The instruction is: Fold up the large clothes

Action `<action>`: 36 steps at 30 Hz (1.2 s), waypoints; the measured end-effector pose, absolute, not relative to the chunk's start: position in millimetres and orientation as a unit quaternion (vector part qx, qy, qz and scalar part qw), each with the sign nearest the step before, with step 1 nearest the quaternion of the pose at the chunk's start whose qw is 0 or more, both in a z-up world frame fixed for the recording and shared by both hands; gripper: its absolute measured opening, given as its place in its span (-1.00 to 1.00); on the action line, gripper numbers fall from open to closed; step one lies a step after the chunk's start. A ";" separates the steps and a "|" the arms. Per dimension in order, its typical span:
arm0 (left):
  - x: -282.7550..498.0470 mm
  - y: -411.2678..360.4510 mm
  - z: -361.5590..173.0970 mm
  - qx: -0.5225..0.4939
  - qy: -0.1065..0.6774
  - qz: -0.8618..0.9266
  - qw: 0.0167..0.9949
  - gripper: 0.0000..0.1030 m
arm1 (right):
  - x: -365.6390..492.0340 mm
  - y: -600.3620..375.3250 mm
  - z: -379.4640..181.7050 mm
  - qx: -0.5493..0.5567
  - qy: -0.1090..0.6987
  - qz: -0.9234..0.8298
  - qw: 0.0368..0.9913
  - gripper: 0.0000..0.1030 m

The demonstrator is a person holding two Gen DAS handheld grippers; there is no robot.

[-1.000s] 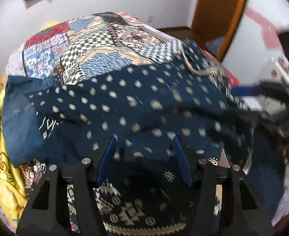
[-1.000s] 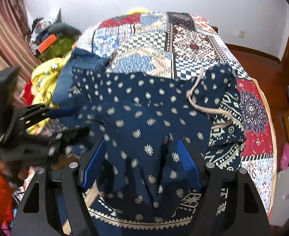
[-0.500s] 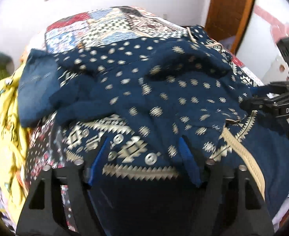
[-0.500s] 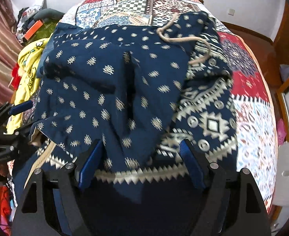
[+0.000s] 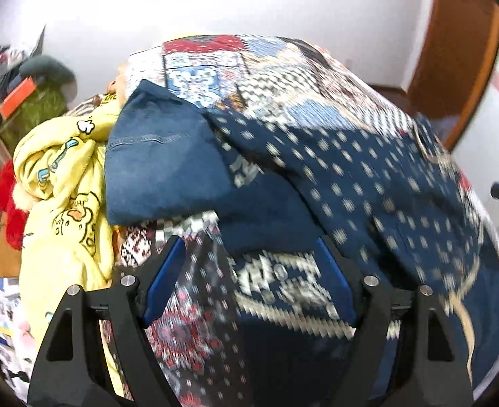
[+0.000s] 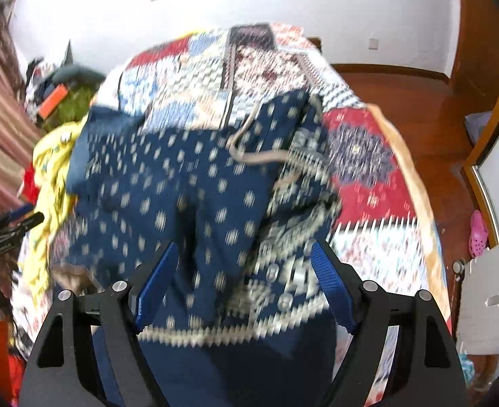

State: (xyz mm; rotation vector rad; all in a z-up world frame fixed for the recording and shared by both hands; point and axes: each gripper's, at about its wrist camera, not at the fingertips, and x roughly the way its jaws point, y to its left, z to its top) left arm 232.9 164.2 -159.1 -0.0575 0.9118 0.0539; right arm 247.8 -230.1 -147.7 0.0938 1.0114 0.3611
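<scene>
Both hand-held grippers have let go and pulled back: left hand-held gripper and right hand-held gripper stand released, empty. Ahead of them the navy patterned garment lies folded over on the bed, one fold apparently laid.

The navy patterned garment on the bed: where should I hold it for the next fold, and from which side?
Probably grip the navy patterned garment at its near banded hem, coming from the bed's near edge. That hem lies flat and exposed between the open right gripper; the far end is bunched around the drawstring.
</scene>
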 end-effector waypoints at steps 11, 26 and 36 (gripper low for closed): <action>326.6 222.4 -206.2 -0.166 0.474 0.011 0.865 0.50 | 350.0 -250.2 -184.2 0.090 0.500 0.125 0.852 0.52; 388.7 206.4 -229.7 -0.167 0.485 -0.028 0.858 -0.50 | 420.7 -244.5 -231.3 0.163 0.506 0.143 0.835 -0.46; 383.8 201.8 -172.7 -0.097 0.439 -0.006 0.893 -0.78 | 427.8 -216.2 -171.4 0.107 0.452 0.158 0.871 -0.84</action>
